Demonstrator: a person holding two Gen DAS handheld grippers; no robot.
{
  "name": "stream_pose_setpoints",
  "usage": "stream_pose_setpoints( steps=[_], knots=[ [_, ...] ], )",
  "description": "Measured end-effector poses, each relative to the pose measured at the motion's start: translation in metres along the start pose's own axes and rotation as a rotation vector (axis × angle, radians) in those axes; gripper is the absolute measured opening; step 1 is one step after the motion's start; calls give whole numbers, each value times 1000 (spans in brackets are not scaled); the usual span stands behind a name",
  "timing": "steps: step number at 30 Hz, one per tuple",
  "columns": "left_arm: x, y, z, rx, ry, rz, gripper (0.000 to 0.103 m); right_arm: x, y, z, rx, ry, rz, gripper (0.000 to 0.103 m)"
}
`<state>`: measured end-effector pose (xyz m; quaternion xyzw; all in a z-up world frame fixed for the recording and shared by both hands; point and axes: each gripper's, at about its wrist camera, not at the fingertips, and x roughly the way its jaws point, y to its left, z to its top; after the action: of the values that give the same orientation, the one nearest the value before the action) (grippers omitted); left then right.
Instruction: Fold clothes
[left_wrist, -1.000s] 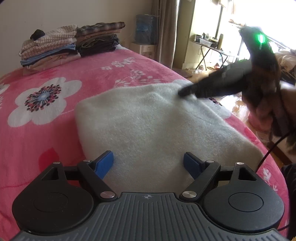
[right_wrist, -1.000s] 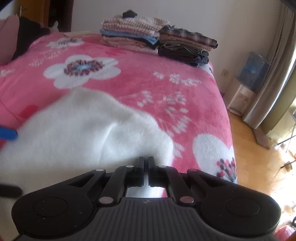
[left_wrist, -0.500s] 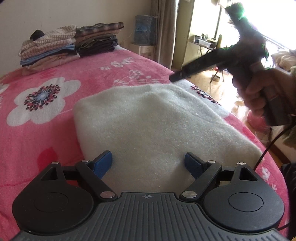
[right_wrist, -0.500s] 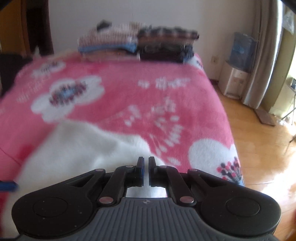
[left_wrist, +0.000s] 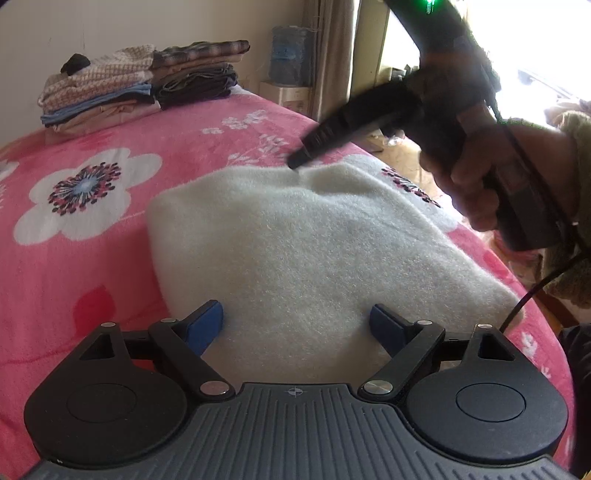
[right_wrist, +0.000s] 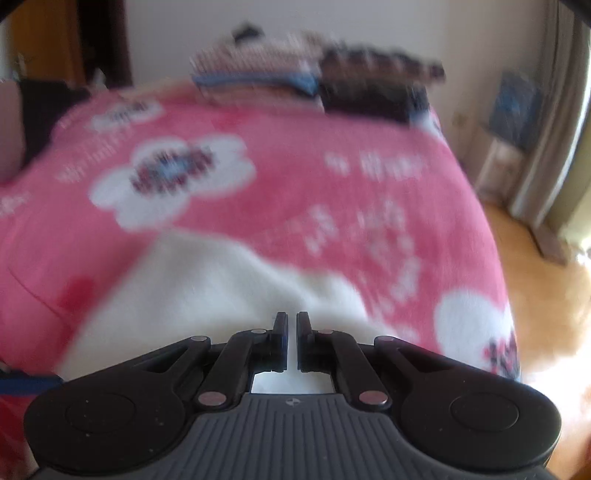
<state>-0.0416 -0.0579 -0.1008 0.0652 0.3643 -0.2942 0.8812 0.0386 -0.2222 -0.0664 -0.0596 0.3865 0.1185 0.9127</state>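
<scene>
A folded white fleece garment (left_wrist: 295, 240) lies on the pink flowered bed cover (left_wrist: 74, 266). My left gripper (left_wrist: 295, 325) is open, its blue pads (left_wrist: 207, 325) spread over the garment's near edge with nothing between them. My right gripper (left_wrist: 299, 162), held by a hand (left_wrist: 480, 177), is shut and its tip touches the garment's far edge, where a small crease shows. The right wrist view is blurred by motion; there the shut right gripper (right_wrist: 291, 325) sits just above the white garment (right_wrist: 207, 288). I see no cloth between its fingers.
Two stacks of folded clothes stand at the far end of the bed, a light one (left_wrist: 99, 92) and a dark one (left_wrist: 195, 74). The bed's right edge drops to a wooden floor (right_wrist: 535, 295). A water dispenser (left_wrist: 288, 55) and curtain stand by the wall.
The right gripper rose off the garment, then came down forward onto its far edge, staying shut. The left gripper has stayed open at the near edge.
</scene>
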Motion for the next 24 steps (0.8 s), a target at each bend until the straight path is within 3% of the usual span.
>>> stream_pose_setpoints(
  steps=[2, 5, 9, 15, 20, 22, 24],
  knots=[
    [0, 0, 0, 0, 0, -3, 88, 4, 3, 1, -3, -12, 24, 4],
    [-1, 1, 1, -7, 1, -5, 88, 45, 6, -20, -24, 76, 5, 3],
    [-3, 8, 4, -69, -17, 10, 88, 45, 1, -18, 49, 66, 16, 3],
    [-1, 21, 8, -153, 4, 13, 88, -15, -3, -36, 94, 1, 63, 4],
    [0, 18, 6, -147, 12, 24, 89, -61, 1, -56, 89, -26, 100, 5],
    [1, 17, 6, -147, 21, 27, 91, -60, 10, -70, 33, 39, 56, 5],
    [2, 17, 6, -148, 30, 38, 92, -53, 12, -83, 7, 23, 40, 5]
  ],
)
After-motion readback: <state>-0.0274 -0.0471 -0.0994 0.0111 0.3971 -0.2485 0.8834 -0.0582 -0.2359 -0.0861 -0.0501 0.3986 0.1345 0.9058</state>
